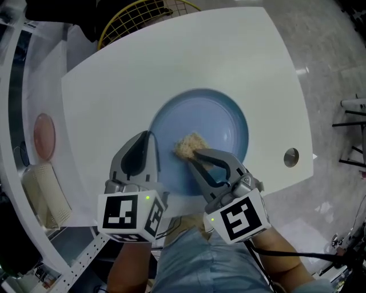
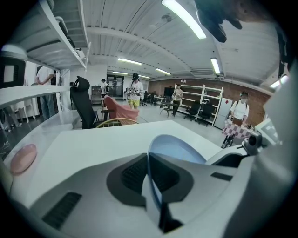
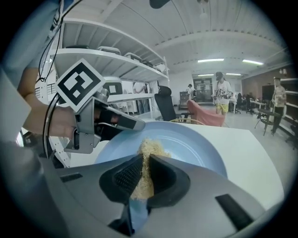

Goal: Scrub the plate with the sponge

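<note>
A light blue plate [image 1: 220, 120] lies on the white table [image 1: 171, 68]. My left gripper [image 1: 151, 136] is shut on the plate's left rim [image 2: 153, 153], the thin edge pinched between its jaws. A tan fibrous sponge [image 1: 189, 145] rests on the plate's inner surface. My right gripper [image 1: 193, 153] is shut on the sponge [image 3: 148, 153], which presses against the plate [image 3: 195, 144]. In the right gripper view the left gripper [image 3: 135, 124] reaches in from the left over the rim.
A yellow wire basket [image 1: 146, 17] stands at the table's far edge. A pink round object [image 1: 44, 136] and a beige ribbed pad [image 1: 48, 194] lie on the shelf to the left. A metal grommet [image 1: 291, 157] sits near the table's right edge.
</note>
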The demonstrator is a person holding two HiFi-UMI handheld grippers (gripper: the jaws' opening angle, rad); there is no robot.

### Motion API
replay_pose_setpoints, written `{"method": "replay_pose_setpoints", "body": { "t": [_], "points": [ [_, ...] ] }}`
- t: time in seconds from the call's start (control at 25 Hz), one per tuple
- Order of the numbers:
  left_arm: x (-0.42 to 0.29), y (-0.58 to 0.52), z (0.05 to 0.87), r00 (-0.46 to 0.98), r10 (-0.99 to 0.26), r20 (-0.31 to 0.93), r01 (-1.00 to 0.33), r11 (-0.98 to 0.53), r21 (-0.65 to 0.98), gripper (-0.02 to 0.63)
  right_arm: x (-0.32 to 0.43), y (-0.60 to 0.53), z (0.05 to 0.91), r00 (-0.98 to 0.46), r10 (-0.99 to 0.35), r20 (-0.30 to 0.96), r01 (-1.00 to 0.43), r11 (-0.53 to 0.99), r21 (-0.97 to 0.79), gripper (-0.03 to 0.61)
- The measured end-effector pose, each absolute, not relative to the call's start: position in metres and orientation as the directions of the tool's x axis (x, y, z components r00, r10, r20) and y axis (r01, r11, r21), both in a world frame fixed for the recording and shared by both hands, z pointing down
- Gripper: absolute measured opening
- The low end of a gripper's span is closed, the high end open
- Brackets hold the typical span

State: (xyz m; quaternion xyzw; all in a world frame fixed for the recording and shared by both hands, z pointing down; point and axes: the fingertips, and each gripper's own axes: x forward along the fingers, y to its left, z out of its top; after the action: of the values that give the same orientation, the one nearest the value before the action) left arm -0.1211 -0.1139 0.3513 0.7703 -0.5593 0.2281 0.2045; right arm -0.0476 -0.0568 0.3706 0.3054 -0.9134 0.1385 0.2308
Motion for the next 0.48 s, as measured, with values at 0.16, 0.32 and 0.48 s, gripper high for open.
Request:
{"method": "replay_pose_setpoints", "body": {
  "t": [0.16, 0.32, 0.48],
  "points": [
    [-0.124, -0.111, 0.358, 0.270, -0.762, 0.588, -0.954, -0.297, 0.053, 0.023, -0.034, -0.049, 0.381, -0.688, -0.493, 0.533, -0.639, 0.760, -0.121, 0.049],
    [-0.126, -0.111, 0.363, 0.269, -0.760, 0.592, -0.955, -0.292, 0.059, 0.023, -0.017, -0.046, 0.390, -0.651, -0.508, 0.563, -0.674, 0.729, -0.121, 0.049],
    [-0.127, -0.112, 0.369, 0.275, -0.758, 0.591, -0.954, -0.291, 0.071, 0.022, 0.001, -0.052, 0.398, -0.589, -0.544, 0.598, -0.723, 0.685, -0.089, 0.049]
  ]
}}
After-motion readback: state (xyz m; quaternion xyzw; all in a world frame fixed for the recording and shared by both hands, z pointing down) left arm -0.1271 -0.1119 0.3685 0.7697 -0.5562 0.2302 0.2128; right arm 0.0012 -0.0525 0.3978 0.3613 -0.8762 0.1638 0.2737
